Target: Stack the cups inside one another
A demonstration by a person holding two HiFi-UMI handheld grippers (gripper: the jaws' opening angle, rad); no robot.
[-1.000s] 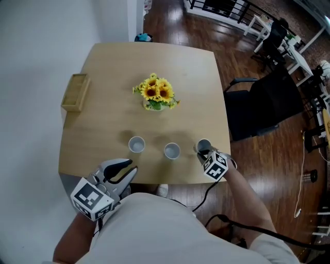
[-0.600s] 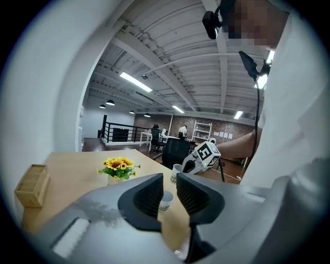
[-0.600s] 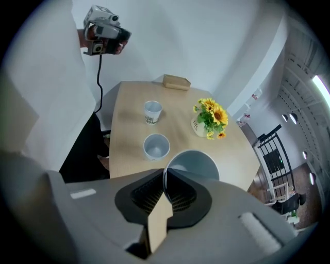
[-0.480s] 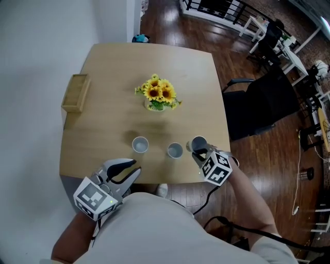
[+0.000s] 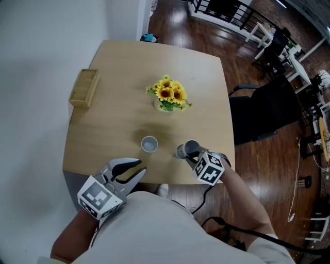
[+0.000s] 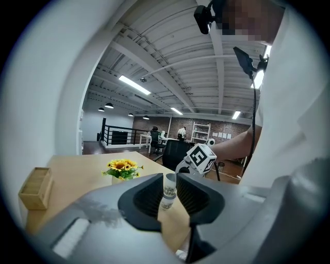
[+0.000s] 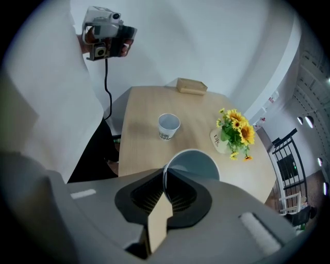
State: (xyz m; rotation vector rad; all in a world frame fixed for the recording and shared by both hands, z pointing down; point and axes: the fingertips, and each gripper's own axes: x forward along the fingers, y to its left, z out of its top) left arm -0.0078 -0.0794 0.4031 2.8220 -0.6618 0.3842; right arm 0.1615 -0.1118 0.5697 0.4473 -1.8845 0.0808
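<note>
Our right gripper [image 5: 196,155] pinches a cup [image 5: 191,147] by its rim at lower centre, right of the standing cup [image 5: 149,144]; our left gripper [image 5: 136,169] gapes.

Light wood bench [image 5: 113,103] with rounded corners. Sunflower bunch in a white vase [image 5: 170,97] near the centre. Wooden box [image 5: 84,88] at the bench's left edge. Black office chair [image 5: 265,111] just beside the right edge. Dark wood floor [image 5: 206,31], black railing [image 5: 227,9] at the far end.
</note>
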